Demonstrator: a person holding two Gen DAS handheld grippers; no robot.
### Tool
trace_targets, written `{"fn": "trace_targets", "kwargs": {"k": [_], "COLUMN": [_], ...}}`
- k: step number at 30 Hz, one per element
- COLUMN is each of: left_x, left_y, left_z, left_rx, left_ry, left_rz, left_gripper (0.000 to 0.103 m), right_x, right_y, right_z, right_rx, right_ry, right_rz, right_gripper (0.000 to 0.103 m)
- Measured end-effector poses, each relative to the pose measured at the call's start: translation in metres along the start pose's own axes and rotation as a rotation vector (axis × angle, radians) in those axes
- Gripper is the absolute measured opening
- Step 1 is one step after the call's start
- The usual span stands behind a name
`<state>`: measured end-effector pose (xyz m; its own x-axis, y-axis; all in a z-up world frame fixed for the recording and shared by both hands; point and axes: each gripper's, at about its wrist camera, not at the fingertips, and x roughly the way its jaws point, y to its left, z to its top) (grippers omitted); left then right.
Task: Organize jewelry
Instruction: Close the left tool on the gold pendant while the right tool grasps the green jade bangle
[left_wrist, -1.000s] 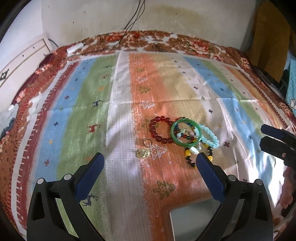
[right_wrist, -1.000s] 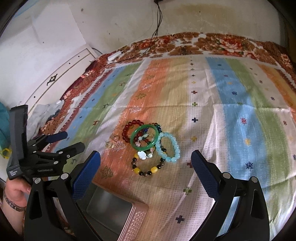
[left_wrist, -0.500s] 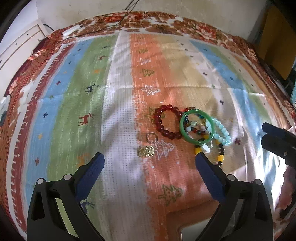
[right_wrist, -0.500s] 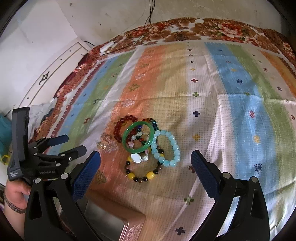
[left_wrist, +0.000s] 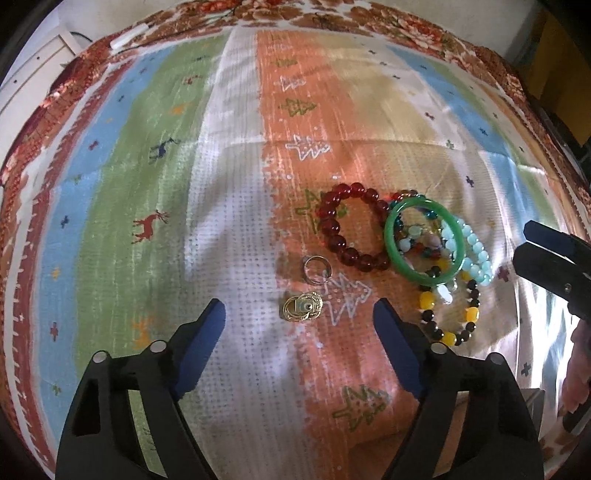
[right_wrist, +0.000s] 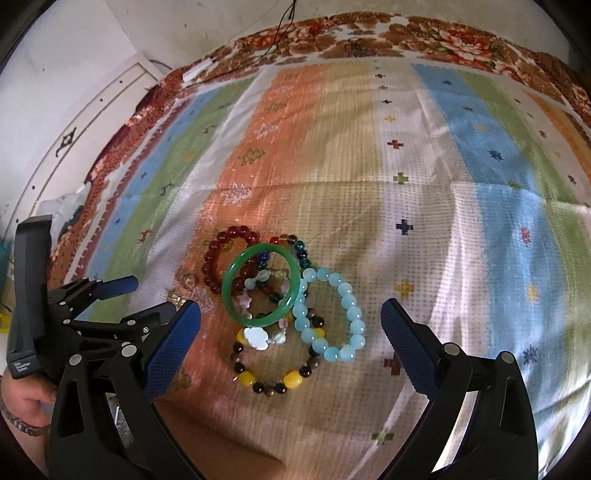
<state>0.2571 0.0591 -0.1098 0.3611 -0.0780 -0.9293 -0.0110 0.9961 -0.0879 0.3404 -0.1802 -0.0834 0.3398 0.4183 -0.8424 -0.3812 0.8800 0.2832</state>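
Cloth (left_wrist: 229, 229): striped, carried all the jewelry.
Left gripper (left_wrist: 299, 314): jaws apart, empty.
Right gripper (right_wrist: 291, 325): jaws apart, over the pile.
Bracelets (right_wrist: 280, 295): overlapped; lifting one could drag its neighbours.
Gold ring (left_wrist: 302, 311): lay between the left fingers; flat, could slip.

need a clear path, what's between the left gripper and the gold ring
Nothing: only bare striped cloth between the open left gripper and the gold ring, seen in the left wrist view.
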Motion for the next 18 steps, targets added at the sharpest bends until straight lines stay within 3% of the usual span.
{"fn": "trace_targets", "kwargs": {"k": [3, 6, 8, 10, 11, 18], "left_x": [0.008, 0.011, 0.013, 0.015, 0.016, 0.02], "left_y": [0.001, 0.002, 0.002, 0.002, 0.002, 0.001], "left_z": [-0.001, -0.001, -0.002, -0.002, -0.003, -0.001], "left_rx": [0.001, 0.0, 0.004, 0.011, 0.018, 0.053], "left_ry": [0.023, 0.035, 0.041, 0.045, 0.048, 0.05], "left_rz": [0.006, -0.002, 0.0, 0.006, 0.005, 0.018], "left_gripper": [0.074, 0.073, 0.07, 0.063, 0.058, 0.055], "right_x": [0.012, 0.021, 0.028, 0.035, 0.04, 0.048], "right_y": [0.001, 0.0, -0.001, -0.002, -0.004, -0.007], "right_z": [0.003, 0.005, 0.006, 0.007, 0.008, 0.009], "right_rx": [0.001, 0.01, 0.013, 0.022, 0.031, 0.044], "right_ry": [0.03, 0.051, 0.067, 0.092, 0.106, 0.131], "right_rz": [-0.009, -0.011, -0.02, -0.015, -0.008, -0.005], "right_gripper": [0.088, 0.086, 0.079, 0.061, 0.06, 0.043]}}
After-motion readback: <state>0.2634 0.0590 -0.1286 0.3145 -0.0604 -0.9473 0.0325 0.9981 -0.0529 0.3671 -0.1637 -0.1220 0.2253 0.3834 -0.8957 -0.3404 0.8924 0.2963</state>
